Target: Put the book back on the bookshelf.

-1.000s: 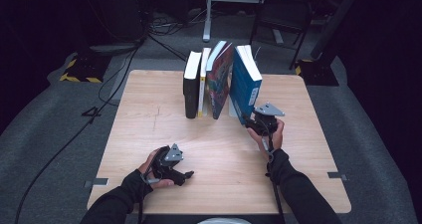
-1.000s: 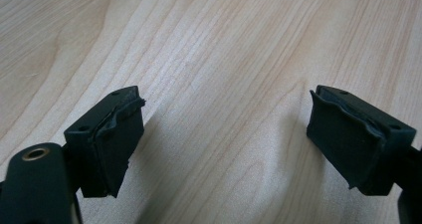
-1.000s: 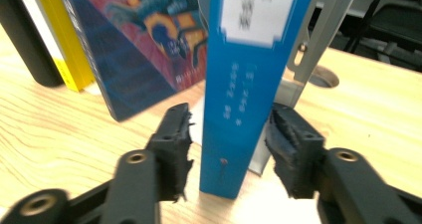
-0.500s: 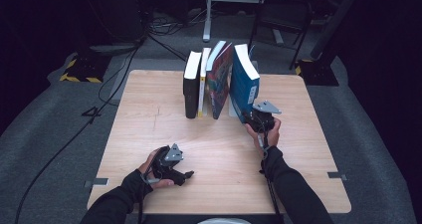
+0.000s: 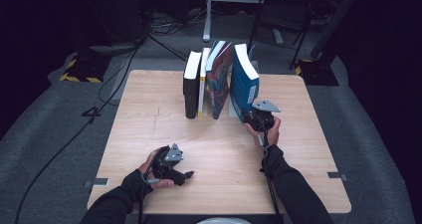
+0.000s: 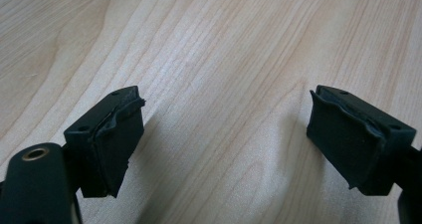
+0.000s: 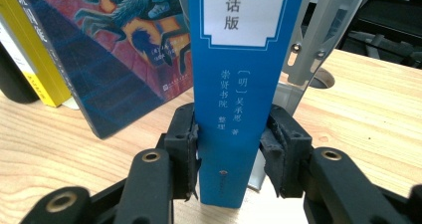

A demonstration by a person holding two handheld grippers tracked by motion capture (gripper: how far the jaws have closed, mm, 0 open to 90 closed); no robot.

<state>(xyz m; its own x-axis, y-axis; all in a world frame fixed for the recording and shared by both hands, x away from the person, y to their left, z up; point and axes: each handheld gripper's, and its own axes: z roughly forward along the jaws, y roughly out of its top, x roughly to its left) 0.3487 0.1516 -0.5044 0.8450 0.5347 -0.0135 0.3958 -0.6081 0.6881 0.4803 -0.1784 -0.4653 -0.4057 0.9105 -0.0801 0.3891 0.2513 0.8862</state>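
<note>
A black book (image 5: 191, 90), a yellow book (image 5: 203, 84) and a leaning picture-cover book (image 5: 220, 79) stand in a row on the wooden desk (image 5: 149, 129), with a grey metal bookend (image 7: 326, 30) behind.

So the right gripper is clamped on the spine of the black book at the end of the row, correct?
Not the black one. The right gripper is clamped on the spine of the blue book at the end of the row, as the right gripper view shows.

Both arms are in dark long sleeves (image 5: 293, 194), pretty plain. Each gripper is all black with a little grey three-cornered plate (image 5: 265, 106) on top and a thin cable trailing back. Up close, the black pads (image 6: 117, 144) look frayed at the edges, with brass-coloured rivets (image 7: 150, 157) on the linkage.
</note>
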